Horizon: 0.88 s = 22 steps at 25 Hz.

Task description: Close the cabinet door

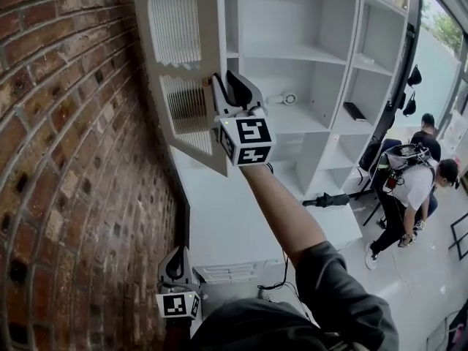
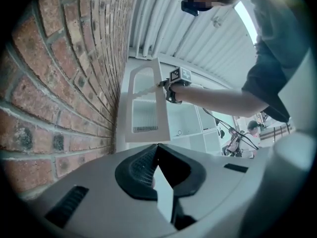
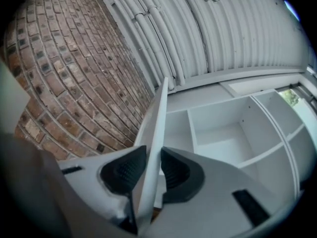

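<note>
The right gripper [image 1: 225,88], clenched on the free edge of the upright white louvred cabinet door [image 1: 183,57], has the white open-shelved cabinet [image 1: 307,50] at 3 o'clock. The door stands swung out beside the red brick wall [image 1: 73,159]. The left gripper [image 1: 178,258], shut and empty, hangs farther off at 7 o'clock.

One door [image 1: 183,64]. One shelf unit [image 1: 322,145]. One brick wall [image 1: 66,159]. Two tongs: left tongs [image 1: 175,258], right tongs [image 1: 225,86]. Two marker cubes [image 1: 245,141], one per tongs. Two people far right: one in white [image 1: 413,185], one in dark [image 1: 426,131]. On the shelves, one small round thing [image 1: 289,98] and one flat dark thing [image 1: 355,111]. Two dark things [image 1: 414,75] hung beside the unit.
</note>
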Each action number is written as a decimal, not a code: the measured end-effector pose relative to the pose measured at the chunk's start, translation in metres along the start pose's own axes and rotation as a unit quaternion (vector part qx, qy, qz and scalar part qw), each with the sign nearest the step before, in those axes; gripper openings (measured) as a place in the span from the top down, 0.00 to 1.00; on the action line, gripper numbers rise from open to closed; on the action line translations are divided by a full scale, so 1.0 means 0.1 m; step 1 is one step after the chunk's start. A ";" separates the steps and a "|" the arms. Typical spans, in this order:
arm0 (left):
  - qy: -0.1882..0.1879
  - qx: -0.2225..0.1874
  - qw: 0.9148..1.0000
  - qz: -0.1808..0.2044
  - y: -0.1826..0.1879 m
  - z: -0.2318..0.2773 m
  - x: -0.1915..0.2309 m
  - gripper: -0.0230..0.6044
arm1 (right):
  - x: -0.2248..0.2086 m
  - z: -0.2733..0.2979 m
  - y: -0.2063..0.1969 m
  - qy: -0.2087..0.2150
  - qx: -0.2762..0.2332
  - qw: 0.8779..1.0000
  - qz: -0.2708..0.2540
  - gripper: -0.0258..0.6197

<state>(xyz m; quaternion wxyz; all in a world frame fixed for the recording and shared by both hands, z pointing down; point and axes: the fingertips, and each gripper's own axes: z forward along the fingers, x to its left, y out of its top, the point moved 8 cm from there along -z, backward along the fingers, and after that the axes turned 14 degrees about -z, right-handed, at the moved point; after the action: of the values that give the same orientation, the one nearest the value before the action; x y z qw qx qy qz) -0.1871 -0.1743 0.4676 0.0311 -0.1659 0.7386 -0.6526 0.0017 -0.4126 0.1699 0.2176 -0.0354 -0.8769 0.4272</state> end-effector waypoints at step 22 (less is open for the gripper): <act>0.002 0.019 1.000 -0.008 -0.14 0.26 -0.03 0.96 | -0.63 0.33 -0.49 -0.016 0.033 0.999 0.017 0.82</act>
<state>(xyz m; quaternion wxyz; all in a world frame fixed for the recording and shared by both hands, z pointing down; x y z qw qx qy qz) -0.1748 -0.1992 0.4768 0.0278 -0.1704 0.7246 -0.6672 0.0509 -0.4829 0.1676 0.1979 -0.0362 -0.8650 0.4597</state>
